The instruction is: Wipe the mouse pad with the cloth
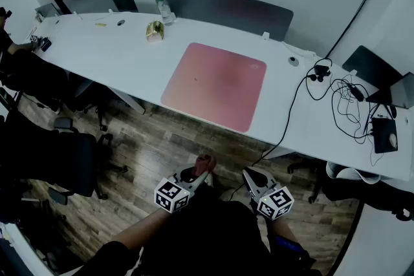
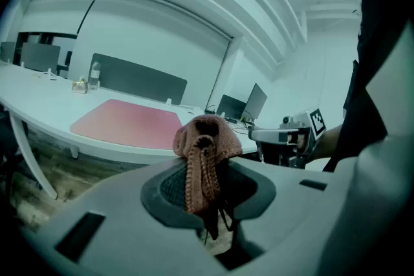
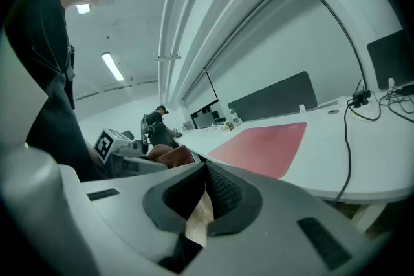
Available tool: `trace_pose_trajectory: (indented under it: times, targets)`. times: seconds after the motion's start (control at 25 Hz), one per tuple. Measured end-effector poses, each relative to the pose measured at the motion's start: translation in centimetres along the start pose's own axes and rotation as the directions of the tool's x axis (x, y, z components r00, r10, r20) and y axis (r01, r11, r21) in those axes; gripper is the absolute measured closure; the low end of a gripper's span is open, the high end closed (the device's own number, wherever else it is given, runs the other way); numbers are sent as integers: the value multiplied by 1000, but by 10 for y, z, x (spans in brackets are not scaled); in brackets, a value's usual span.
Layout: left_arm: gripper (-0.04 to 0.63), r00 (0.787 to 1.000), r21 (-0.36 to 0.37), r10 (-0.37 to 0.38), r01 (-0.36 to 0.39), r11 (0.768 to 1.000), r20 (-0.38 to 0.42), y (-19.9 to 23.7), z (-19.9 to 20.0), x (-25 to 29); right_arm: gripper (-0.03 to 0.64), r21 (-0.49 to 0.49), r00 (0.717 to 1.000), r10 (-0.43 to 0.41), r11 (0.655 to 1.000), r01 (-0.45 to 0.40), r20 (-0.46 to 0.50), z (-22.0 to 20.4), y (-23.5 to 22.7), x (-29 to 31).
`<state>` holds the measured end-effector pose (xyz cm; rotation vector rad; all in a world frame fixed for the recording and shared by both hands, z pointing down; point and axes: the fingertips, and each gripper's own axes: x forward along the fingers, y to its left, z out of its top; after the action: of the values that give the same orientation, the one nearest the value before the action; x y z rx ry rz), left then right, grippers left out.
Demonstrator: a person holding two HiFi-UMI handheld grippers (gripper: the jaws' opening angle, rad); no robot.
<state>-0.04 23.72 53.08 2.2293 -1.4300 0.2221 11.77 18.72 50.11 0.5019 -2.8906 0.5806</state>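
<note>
Me: Left tongs (image 1: 202,172) are clamped on the cloth (image 2: 204,139) — a brown knit bunch sticking out past the tips. Right tongs (image 1: 249,176) are closed with nothing in them.

Mate: And the pad?

Me: The pad (image 1: 215,86) lies flat on the table (image 1: 123,52), pink, its near side close along the table's front edge. Both tongs hang low by my body, over the floor and well apart from it. No wiping yet, I'd say.

Mate: So how do you do it well?

Me: Step in, set the cloth down on a far corner, and pull it toward me in overlapping strokes. The bunch is small, so I'd press lightly and let the loose knit spread rather than scrape the tips on the pad. The pad may creep, and the right tongs could pin a corner.

Mate: Room?

Me: Plenty to the left of the pad — bare table up toward the bottle (image 1: 164,10). To the right the cables (image 1: 343,100) sprawl, and one drops over the front edge near the pad's right corner, so I'd keep strokes short on that side. A chair (image 1: 65,158) stands to my left, out of my path. The near edge is the one to watch, since a stroke run past it would drag the cloth off the table.
</note>
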Motion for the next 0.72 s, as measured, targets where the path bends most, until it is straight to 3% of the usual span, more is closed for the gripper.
trace_pose_trajectory:
  times: [0.72]
  targets:
    - [505, 998, 16, -57, 58, 998, -27, 39, 0, -54, 591, 9, 988, -140, 990, 139, 67, -7, 52, 14]
